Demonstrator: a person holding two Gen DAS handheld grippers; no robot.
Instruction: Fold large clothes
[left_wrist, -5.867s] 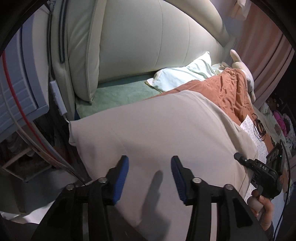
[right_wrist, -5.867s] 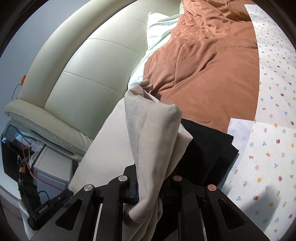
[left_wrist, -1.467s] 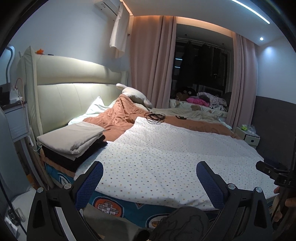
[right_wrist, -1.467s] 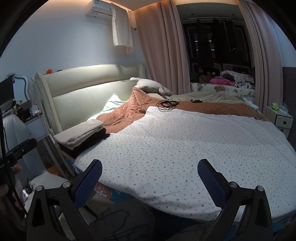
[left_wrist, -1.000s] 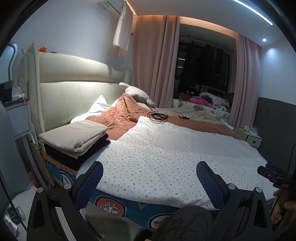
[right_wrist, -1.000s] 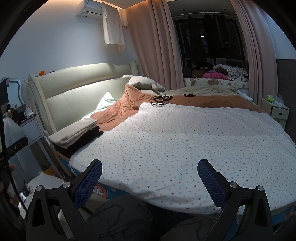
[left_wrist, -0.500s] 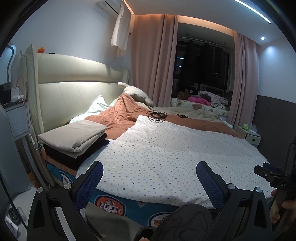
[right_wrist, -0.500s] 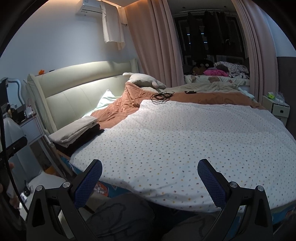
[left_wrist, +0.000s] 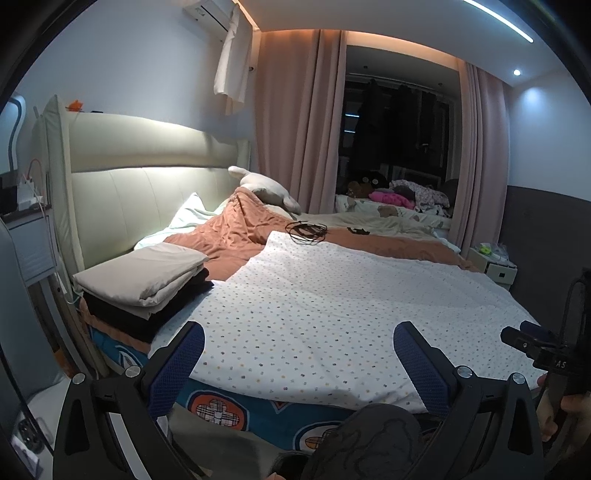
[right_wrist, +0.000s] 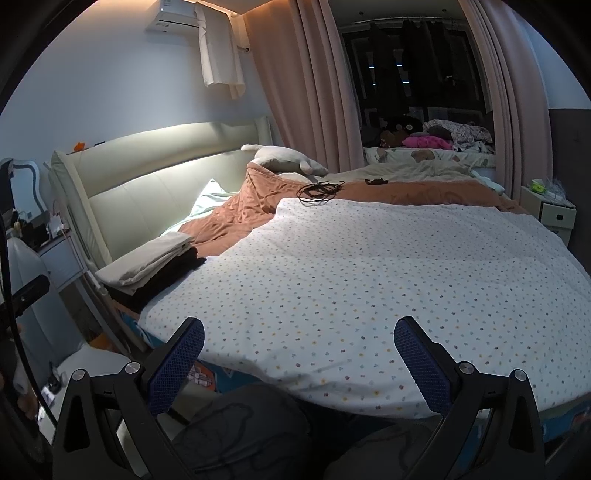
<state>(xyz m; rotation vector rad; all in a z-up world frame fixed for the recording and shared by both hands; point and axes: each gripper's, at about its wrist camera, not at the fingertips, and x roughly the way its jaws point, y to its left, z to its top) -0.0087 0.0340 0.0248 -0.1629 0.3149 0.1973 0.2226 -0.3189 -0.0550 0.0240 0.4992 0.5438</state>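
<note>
Both sets of my jaws stand wide apart and carry nothing. The left gripper (left_wrist: 298, 350) and the right gripper (right_wrist: 299, 347) are both drawn back off the edge of the bed (left_wrist: 236, 402), pointing across it toward twelve o'clock.

Change noted: some seconds ago my right jaws were clamped on the beige garment and my left jaws hovered low over its spread cloth by the headboard. That garment is now released. The folded beige garment (left_wrist: 147, 271) lies at ten o'clock in the left view, squared off on top of a folded black garment (left_wrist: 155, 314), the pile touching the bed's near corner beside the headboard (left_wrist: 155, 195). Over the last second and a half nothing on the bed has shifted. My judgement: this fold is finished and stacked, and I see no unfolded garment within reach.

Materials: the beige piece is a matte woven cloth, layered edges visible, slightly overhanging the black one. The dotted white quilt (right_wrist: 369, 266) is smooth and flat. The rust blanket (left_wrist: 236, 232) at eleven o'clock is crumpled. A black cable coil (left_wrist: 306, 232) sits at twelve o'clock on the quilt's far edge. The headboard is padded and panelled.
</note>
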